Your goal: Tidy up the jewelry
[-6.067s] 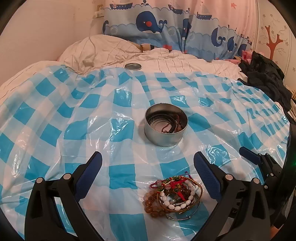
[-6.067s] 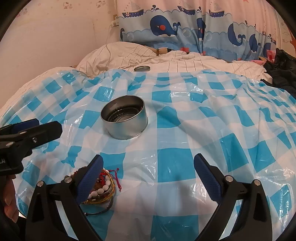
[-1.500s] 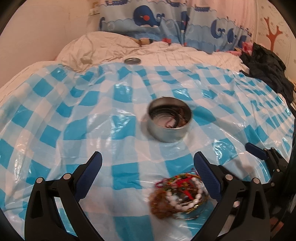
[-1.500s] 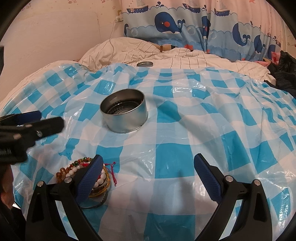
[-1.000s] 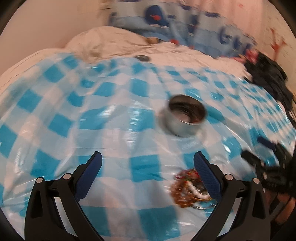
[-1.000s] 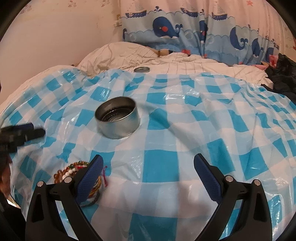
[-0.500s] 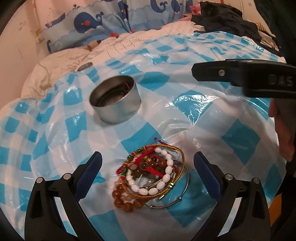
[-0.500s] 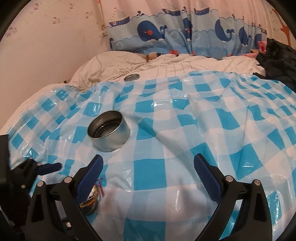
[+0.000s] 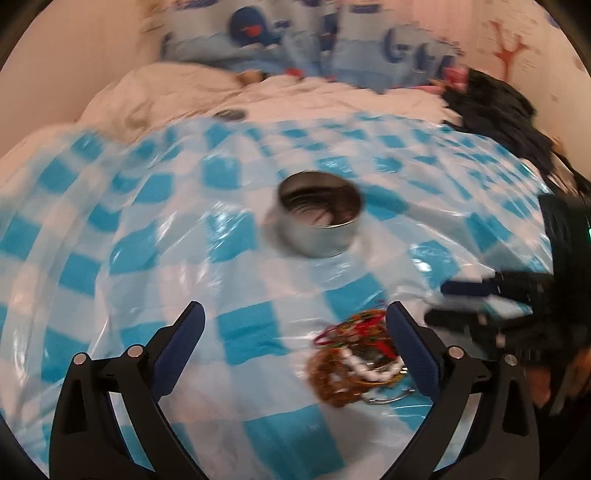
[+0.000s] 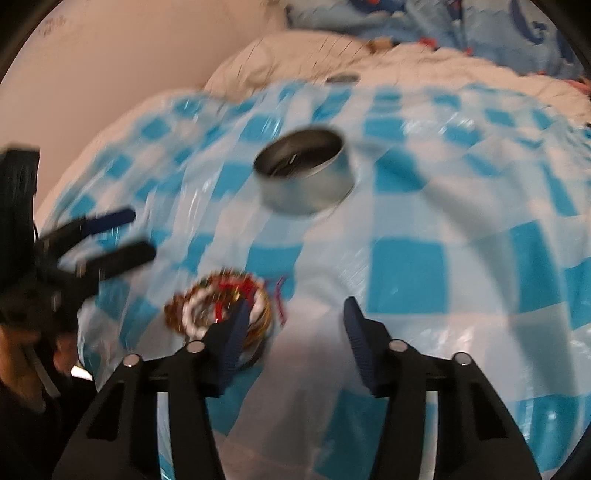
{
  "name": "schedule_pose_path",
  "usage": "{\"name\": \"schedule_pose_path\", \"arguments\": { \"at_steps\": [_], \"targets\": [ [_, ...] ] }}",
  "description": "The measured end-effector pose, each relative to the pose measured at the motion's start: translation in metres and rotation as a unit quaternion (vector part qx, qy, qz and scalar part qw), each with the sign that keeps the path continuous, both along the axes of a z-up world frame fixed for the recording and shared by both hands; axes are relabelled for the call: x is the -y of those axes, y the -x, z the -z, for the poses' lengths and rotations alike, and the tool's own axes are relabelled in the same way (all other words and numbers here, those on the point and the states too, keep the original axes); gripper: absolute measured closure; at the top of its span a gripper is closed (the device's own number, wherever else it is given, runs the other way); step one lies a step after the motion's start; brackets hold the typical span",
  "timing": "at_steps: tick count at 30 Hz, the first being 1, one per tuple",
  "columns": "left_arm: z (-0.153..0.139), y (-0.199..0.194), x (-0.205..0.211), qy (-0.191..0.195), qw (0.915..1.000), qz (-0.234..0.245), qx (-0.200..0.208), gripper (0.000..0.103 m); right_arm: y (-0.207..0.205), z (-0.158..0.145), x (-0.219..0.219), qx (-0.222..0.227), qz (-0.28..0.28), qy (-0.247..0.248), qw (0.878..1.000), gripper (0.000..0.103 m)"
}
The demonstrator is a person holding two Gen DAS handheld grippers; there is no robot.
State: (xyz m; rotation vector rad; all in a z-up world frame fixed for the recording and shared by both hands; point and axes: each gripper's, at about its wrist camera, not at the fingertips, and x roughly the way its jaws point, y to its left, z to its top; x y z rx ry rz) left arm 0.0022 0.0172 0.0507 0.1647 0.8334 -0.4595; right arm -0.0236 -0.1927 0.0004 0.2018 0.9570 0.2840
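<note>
Both views are motion-blurred. A bed is covered by a blue-and-white checked plastic sheet point(image 9: 236, 325), with white bedding point(image 9: 177, 92) and a whale-print curtain point(image 9: 258, 33) at the far side. A round metal tin point(image 9: 319, 214) stands upright near the middle of the sheet; dark looped items lie inside it, too blurred to identify. A small round metal lid point(image 9: 231, 115) lies at the far edge of the sheet, well apart from the tin. The pile of bracelets point(image 9: 356, 362), with amber beads, white beads, red cord and a thin metal bangle, lies on the sheet nearer than the tin. In the left wrist view the left gripper point(image 9: 293, 325) has its jaws spread wide with nothing between them; the pile sits just beside its right finger. The right gripper point(image 10: 293, 314) has just been closing and now stands at a narrower, half-spread gap; only bare sheet shows between the pads. Its left finger overlaps the right edge of the pile; contact cannot be determined. Dark clothing point(image 9: 495, 107) lies at the far right.
</note>
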Motion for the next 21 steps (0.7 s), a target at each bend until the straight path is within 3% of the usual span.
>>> {"name": "schedule_pose_path", "arguments": {
  "at_steps": [5, 7, 10, 21],
  "targets": [
    [-0.006, -0.005, -0.003, -0.007, 0.9998, -0.013, 0.011, 0.009, 0.002, 0.012, -0.014, -0.018, -0.029, -0.009, 0.999, 0.072],
    [-0.008, -0.008, -0.002, -0.007, 0.9997, -0.017, 0.015, 0.009, 0.003, 0.014, -0.017, -0.021, -0.037, -0.011, 0.999, 0.089],
    [-0.007, -0.015, -0.002, -0.005, 0.9993, -0.034, 0.015, 0.009, 0.007, 0.010, -0.019, -0.010, -0.043, -0.006, 0.999, 0.098],
    [-0.006, -0.027, -0.022, 0.023, 0.9966, -0.079, 0.004, 0.009, 0.012, -0.030, 0.012, 0.076, 0.008, -0.037, 0.996, 0.099]
  ]
}}
